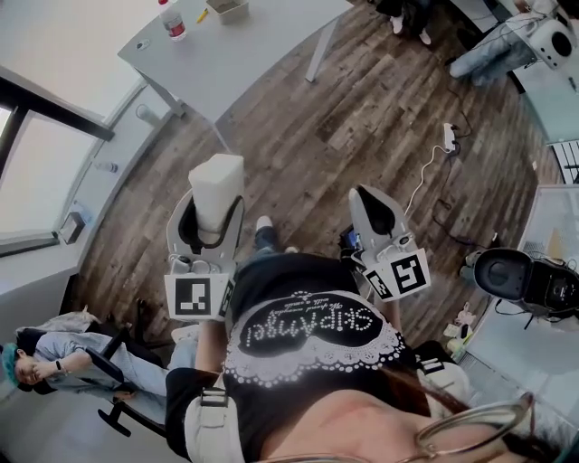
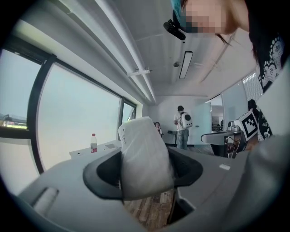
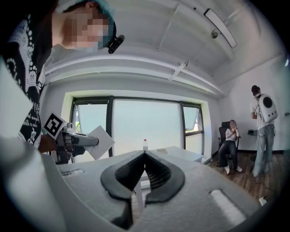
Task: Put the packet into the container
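Observation:
A white packet (image 1: 215, 190) stands upright between the jaws of my left gripper (image 1: 213, 217), which is shut on it and held in the air above the wooden floor. In the left gripper view the packet (image 2: 145, 156) fills the gap between the dark pads. My right gripper (image 1: 375, 206) hangs to the right at about the same height, shut with nothing in it; its jaws meet (image 3: 145, 156). From the right gripper view the packet (image 3: 99, 142) shows at the left. A small open container (image 1: 229, 9) sits on the far grey table (image 1: 244, 59).
A red-capped bottle (image 1: 172, 20) stands on the table near the container. A person sits in a chair (image 1: 54, 362) at lower left. A power strip with a cable (image 1: 449, 136) lies on the floor. Dark equipment (image 1: 525, 280) is at the right. A person stands (image 3: 263, 131) by the far wall.

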